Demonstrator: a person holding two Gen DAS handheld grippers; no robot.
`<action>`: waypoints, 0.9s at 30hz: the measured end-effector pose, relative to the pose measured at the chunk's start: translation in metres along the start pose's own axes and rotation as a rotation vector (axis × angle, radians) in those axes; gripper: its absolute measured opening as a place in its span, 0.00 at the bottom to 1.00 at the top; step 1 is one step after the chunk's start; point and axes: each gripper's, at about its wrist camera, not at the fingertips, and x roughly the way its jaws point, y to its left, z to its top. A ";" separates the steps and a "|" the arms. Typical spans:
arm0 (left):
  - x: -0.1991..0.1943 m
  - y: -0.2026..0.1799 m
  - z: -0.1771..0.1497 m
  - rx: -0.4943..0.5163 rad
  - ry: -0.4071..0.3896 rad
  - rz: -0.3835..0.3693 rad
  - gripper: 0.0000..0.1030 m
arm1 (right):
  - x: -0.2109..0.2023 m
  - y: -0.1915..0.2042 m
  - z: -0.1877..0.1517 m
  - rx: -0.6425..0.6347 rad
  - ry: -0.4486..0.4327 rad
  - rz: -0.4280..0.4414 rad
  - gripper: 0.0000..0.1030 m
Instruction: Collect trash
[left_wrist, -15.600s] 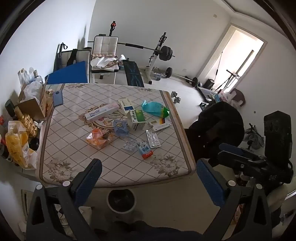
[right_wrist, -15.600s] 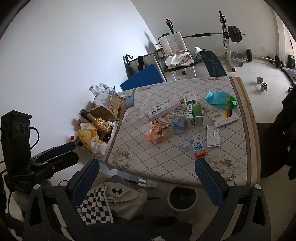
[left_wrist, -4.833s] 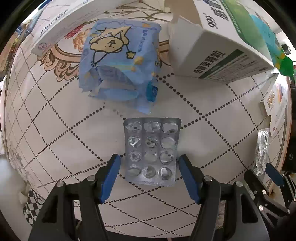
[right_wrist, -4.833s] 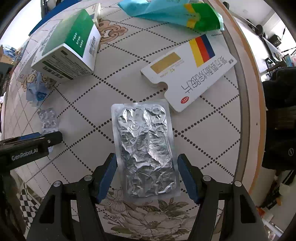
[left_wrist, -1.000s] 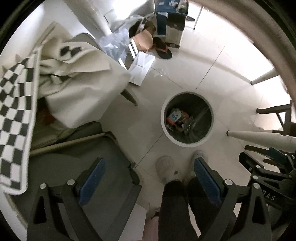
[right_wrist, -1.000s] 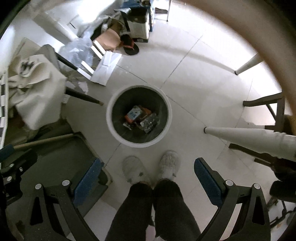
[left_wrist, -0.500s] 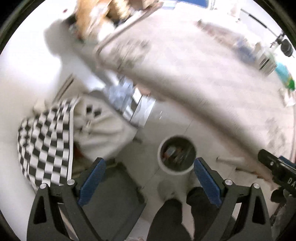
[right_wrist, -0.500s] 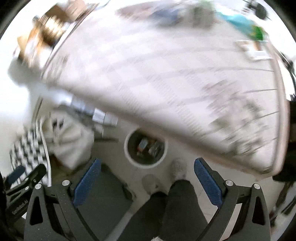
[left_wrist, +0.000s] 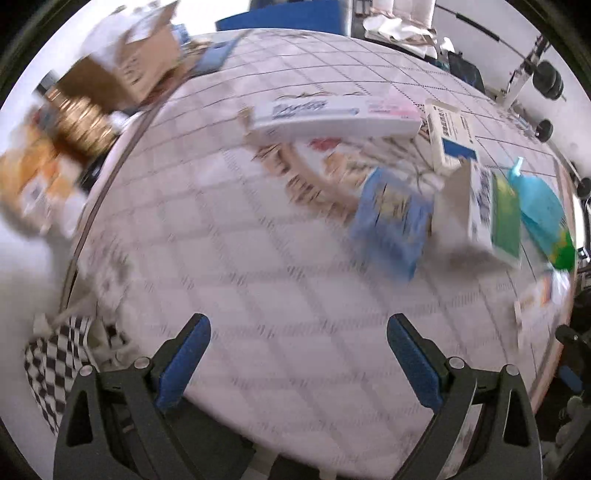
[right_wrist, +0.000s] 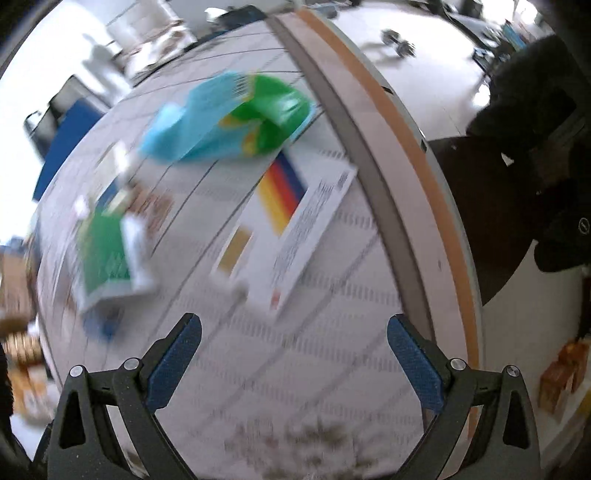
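Both grippers hover empty with jaws spread over the bench: the right gripper is nearer the flat striped card, lying at twelve o'clock with its long axis toward one, while the left gripper faces a blue packet at one.

checkered table, long white box up top, blue wrapper center-right, green box, teal bag, striped card

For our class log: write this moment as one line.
left gripper: open, empty | right gripper: open, empty | both over table litter
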 end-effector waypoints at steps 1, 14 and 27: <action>0.008 -0.010 0.013 0.020 0.010 0.000 0.95 | 0.009 0.000 0.010 0.015 0.011 -0.009 0.99; 0.072 -0.076 0.083 0.185 0.115 -0.039 0.95 | 0.068 0.020 0.055 0.107 0.103 -0.043 0.99; 0.075 -0.073 0.092 0.175 0.115 -0.126 0.80 | 0.072 0.072 0.034 -0.016 0.041 -0.182 0.83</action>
